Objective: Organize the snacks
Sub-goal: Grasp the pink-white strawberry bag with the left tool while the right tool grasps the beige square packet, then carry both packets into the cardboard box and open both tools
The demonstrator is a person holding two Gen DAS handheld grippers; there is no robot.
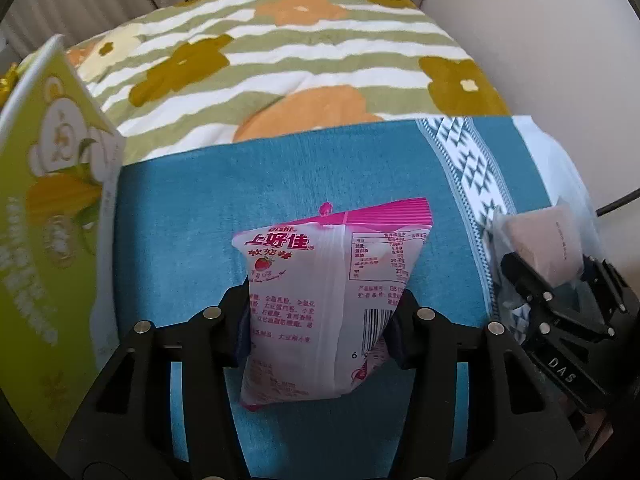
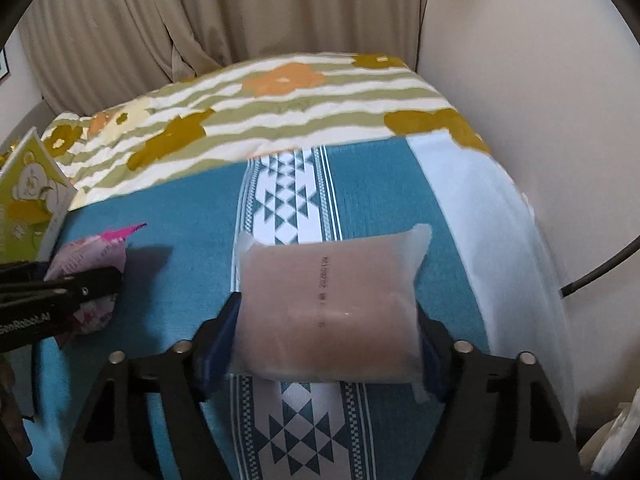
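While our left gripper [image 1: 320, 320] pinched the pink candy bag [image 1: 326, 292] across its lower half, its pads pressing into both edges, our right gripper [image 2: 328, 340] had closed on the clear brown packet [image 2: 328, 312], its blue pads touching the wrapper's two sides. Both snacks sat over the blue cloth [image 1: 192, 216], the pink bag to the left and the brown packet to the right over the patterned white band [image 2: 288, 196]; we could not tell whether either had left the cloth. We judged that the grasp would go best if we squeezed no harder, since both wrappers were soft and puffy, and raised each one straight up before swinging the bag toward the green box [image 1: 52, 208] standing at the left edge. The pink bag's long axis ran away from us, its crimped pink seal pointing toward the flowered quilt [image 1: 280, 56]; the brown packet lay wider than long, crosswise between the fingers.
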